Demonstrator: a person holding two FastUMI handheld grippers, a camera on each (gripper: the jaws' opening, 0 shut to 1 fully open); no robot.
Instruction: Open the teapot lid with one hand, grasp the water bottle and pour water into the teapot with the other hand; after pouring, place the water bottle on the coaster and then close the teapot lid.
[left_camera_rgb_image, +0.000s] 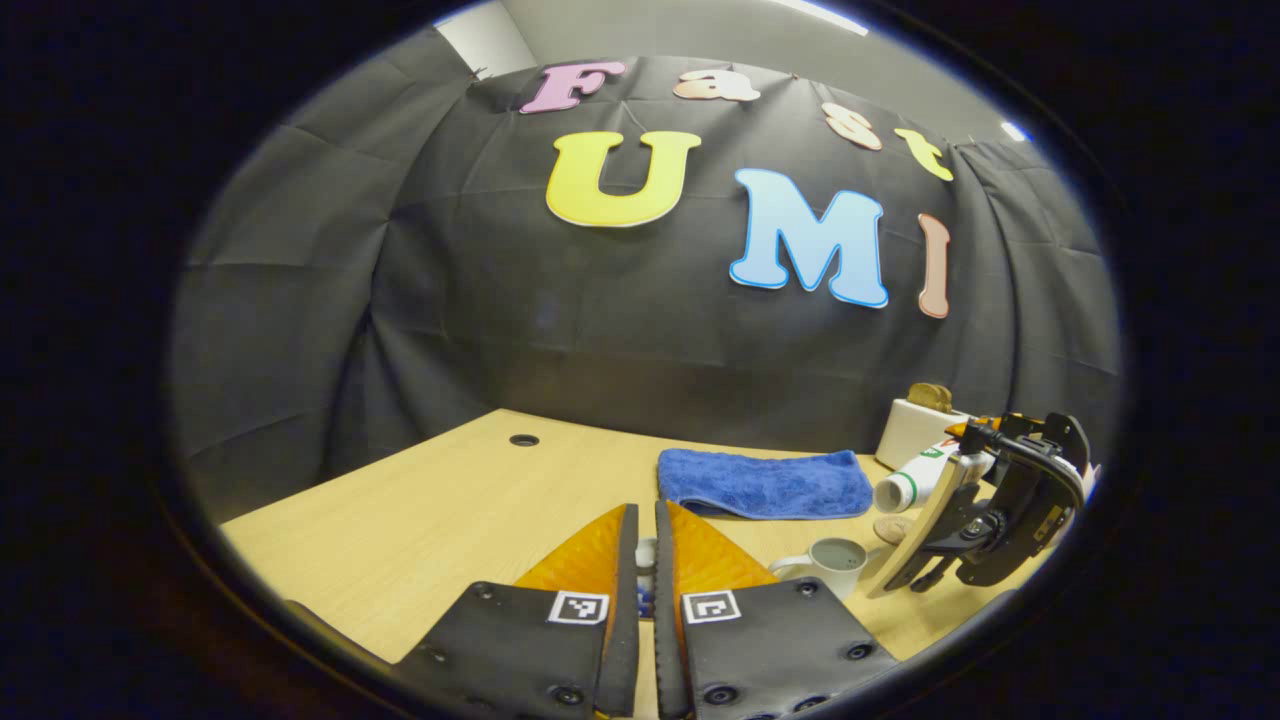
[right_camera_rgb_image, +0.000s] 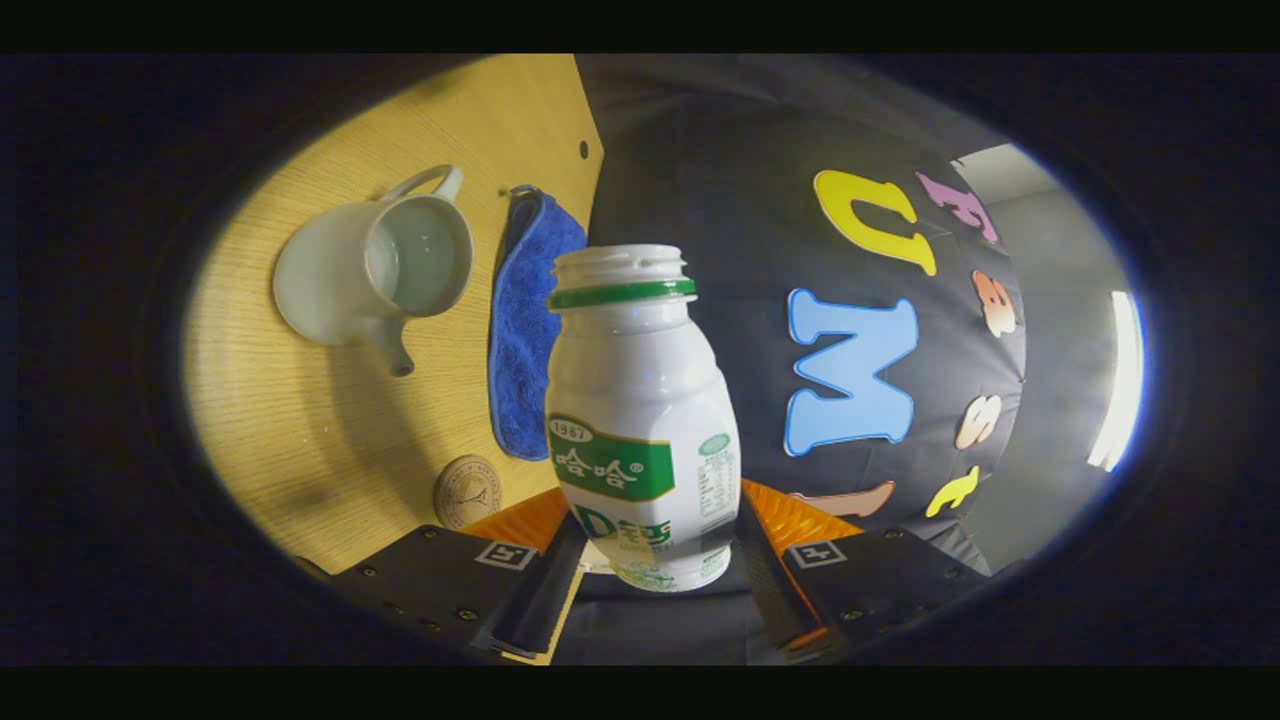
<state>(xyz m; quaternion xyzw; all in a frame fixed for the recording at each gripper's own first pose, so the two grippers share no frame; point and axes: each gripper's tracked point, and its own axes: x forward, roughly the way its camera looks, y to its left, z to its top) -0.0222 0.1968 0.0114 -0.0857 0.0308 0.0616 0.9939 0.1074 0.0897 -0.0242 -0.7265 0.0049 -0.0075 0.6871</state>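
My right gripper (right_camera_rgb_image: 655, 500) is shut on a white, capless water bottle (right_camera_rgb_image: 640, 400) with a green label, both fingers pressing its lower body. In the left gripper view that bottle (left_camera_rgb_image: 915, 483) lies tilted on its side in the right gripper (left_camera_rgb_image: 985, 500), its mouth pointing at the teapot from just above and to the right. The pale teapot (right_camera_rgb_image: 375, 270) stands lidless on the table with water inside; it also shows as the teapot (left_camera_rgb_image: 835, 562). My left gripper (left_camera_rgb_image: 645, 510) is almost closed on a small white piece, seemingly the teapot lid (left_camera_rgb_image: 645, 555), mostly hidden by the fingers.
A round wooden coaster (right_camera_rgb_image: 467, 490) lies near the teapot, under the tilted bottle. A folded blue cloth (left_camera_rgb_image: 765, 483) lies behind it. A white box (left_camera_rgb_image: 915, 428) stands at the back right. The wooden table (left_camera_rgb_image: 450, 520) has a cable hole (left_camera_rgb_image: 523, 440).
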